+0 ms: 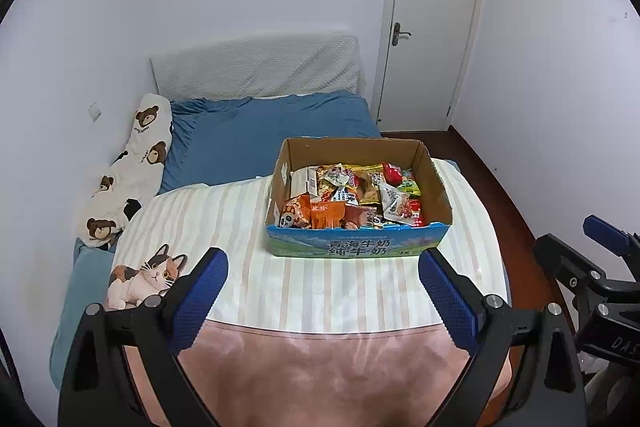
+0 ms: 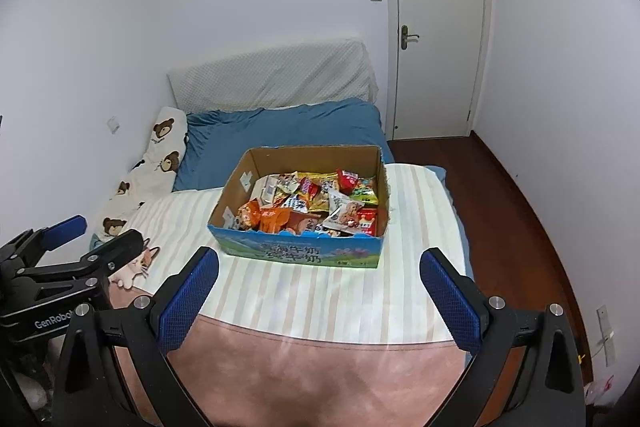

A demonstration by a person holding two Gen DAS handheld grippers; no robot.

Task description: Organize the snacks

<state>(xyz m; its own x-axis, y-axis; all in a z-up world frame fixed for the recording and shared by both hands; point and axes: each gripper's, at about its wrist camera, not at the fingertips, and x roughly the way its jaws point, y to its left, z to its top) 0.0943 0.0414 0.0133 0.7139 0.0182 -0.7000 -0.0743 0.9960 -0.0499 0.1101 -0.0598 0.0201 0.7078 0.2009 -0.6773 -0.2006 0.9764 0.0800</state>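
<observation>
So we've got the snack box (image 1: 358, 203) sitting on the striped blanket (image 1: 248, 251) on the bed, at about 12 o'clock from both grippers, well apart from either. Its long side runs across our view. Left gripper (image 1: 322, 281) and right gripper (image 2: 318, 277) are both spread wide, holding nothing. Neither looks clearly nearer. The box is an open milk carton, jumbled full of mixed packets (image 2: 308, 205).

Black frames, blue textured fingers (image 1: 200, 301)
</observation>
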